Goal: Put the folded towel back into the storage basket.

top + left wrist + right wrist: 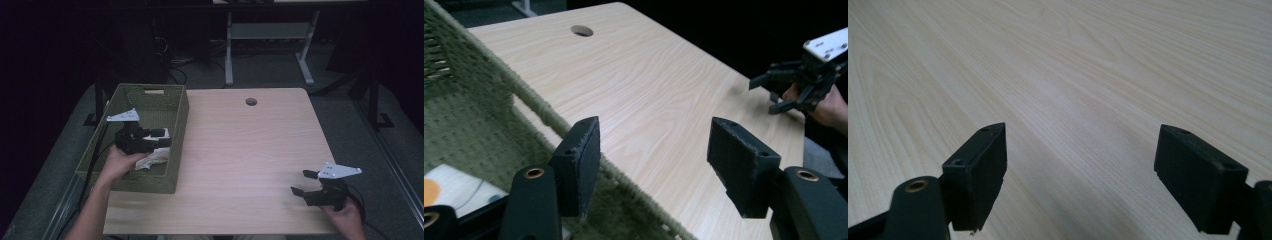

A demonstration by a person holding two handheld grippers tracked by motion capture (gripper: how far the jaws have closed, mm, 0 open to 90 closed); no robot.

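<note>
Hovering left hand-held gripper (pixel 161 139), woven green basket (pixel 176 130)

left tongs (pixel 161 138): jaws apart, empty | right tongs (pixel 303 182): jaws apart, empty, held low

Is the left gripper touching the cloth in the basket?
Apart. In the left gripper view, the left gripper is open with nothing between its jaws, over the basket rim, and the cloth lies lower down on the basket floor.
</note>
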